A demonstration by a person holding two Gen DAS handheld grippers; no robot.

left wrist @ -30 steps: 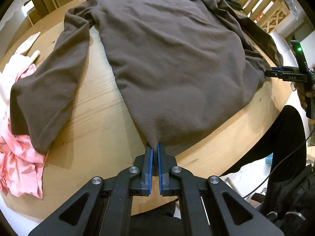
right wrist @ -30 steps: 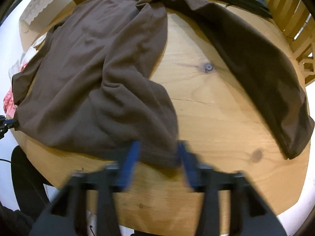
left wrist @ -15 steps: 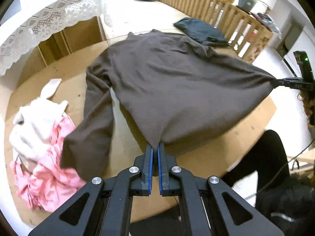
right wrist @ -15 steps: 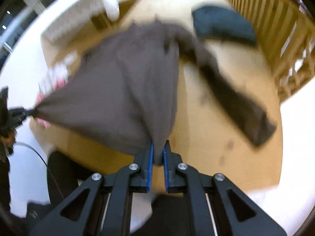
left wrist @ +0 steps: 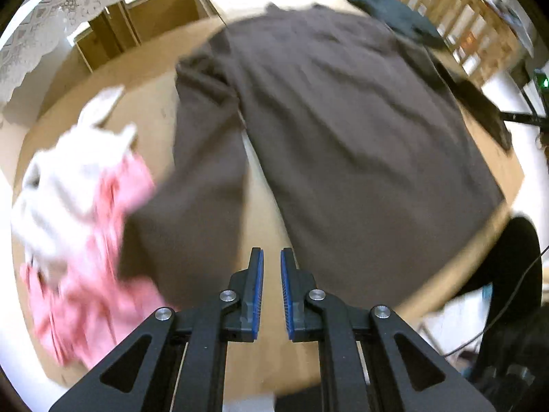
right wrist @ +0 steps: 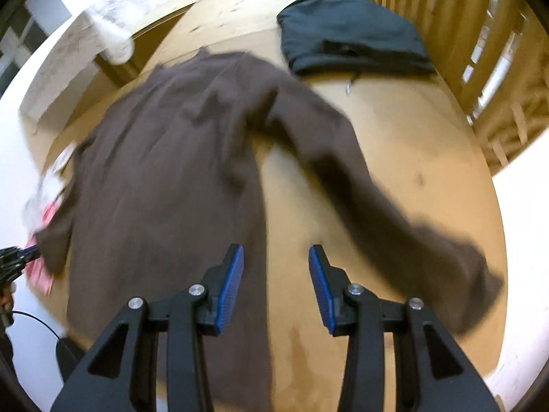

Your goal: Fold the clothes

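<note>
1 brown sweater (left wrist: 360, 144) spread on bench (right wrist: 411, 158); left gripper (left wrist: 271, 274) fingers slightly apart, right gripper (right wrist: 276, 274) fingers wide, both empty.

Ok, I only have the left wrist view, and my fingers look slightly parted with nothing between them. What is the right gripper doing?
Observer: The right gripper is wide open and holds nothing; the brown sweater lies spread on the table.
Operator: Where does the sweater's right sleeve end?
Observer: The right sleeve runs out diagonally over the wood, and its cuff lies close to the table's near right edge.
Operator: Is the dark garment by the fence touching the sweater?
Observer: The dark folded garment looks apart from the sweater, with a strip of bare wood between them, though blur softens that edge.
</note>
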